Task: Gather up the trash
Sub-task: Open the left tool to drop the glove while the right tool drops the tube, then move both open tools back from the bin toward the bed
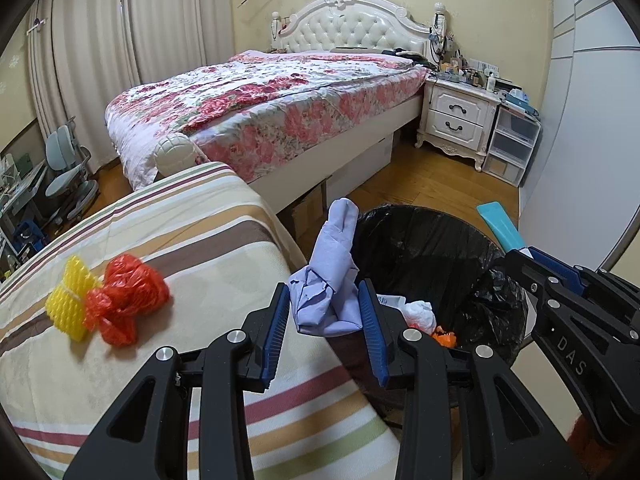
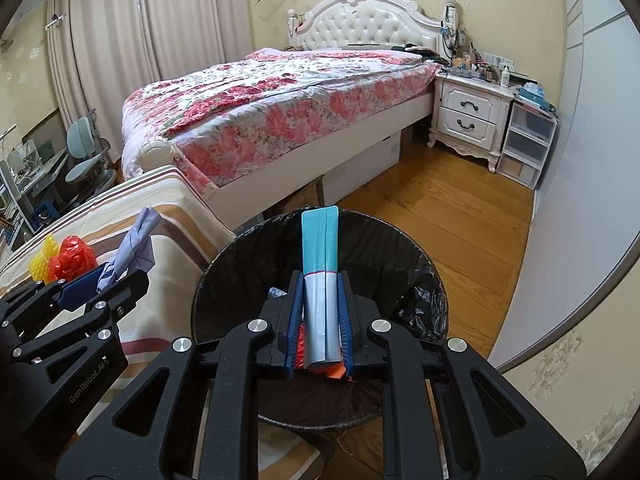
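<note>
Left gripper (image 1: 325,322) clamps crumpled paper (image 1: 330,280), beside bin (image 2: 224,264) rim; right gripper (image 2: 320,320) is closed on a packet (image 2: 320,248), directly over bin. Release right first; shift left over opening before release. Bin depth and contents are partly hidden.
</note>
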Action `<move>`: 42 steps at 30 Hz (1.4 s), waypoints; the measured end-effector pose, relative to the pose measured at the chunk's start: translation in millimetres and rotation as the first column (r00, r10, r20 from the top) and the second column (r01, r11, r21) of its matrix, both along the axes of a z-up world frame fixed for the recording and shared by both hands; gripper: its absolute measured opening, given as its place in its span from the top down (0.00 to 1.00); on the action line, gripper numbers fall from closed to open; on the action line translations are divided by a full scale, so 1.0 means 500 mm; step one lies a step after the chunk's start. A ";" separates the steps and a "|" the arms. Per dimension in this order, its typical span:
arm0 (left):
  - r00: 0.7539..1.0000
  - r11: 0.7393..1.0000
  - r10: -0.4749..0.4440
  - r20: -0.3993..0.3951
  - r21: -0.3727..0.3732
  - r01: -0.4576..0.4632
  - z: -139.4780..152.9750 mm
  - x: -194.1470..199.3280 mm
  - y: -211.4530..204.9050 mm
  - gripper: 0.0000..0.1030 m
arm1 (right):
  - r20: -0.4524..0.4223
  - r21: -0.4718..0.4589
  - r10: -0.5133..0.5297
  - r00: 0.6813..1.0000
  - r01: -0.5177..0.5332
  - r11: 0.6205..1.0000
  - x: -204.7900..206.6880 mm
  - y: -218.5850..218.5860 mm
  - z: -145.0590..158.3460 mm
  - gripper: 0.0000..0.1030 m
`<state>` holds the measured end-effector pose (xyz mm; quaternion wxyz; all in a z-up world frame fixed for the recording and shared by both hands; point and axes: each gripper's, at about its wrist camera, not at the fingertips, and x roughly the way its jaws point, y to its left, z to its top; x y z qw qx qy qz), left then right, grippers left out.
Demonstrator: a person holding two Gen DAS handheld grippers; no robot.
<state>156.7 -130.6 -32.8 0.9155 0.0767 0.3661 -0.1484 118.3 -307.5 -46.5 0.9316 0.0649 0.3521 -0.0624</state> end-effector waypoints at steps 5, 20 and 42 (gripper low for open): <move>1.000 1.000 -0.015 0.000 0.025 0.015 -0.014 0.019 -0.024 0.65 | -0.013 0.010 -0.016 1.000 0.016 1.000 0.014 -0.017 -0.013 0.84; 0.999 0.998 -0.025 -0.021 0.050 0.026 -0.035 0.040 -0.056 0.45 | -0.041 0.011 -0.060 0.997 0.061 0.998 0.032 -0.046 -0.050 0.62; 0.992 0.991 0.125 -0.004 0.049 -0.124 -0.012 0.011 0.107 0.28 | -0.026 0.011 -0.004 1.000 0.004 1.000 0.017 0.042 -0.013 0.38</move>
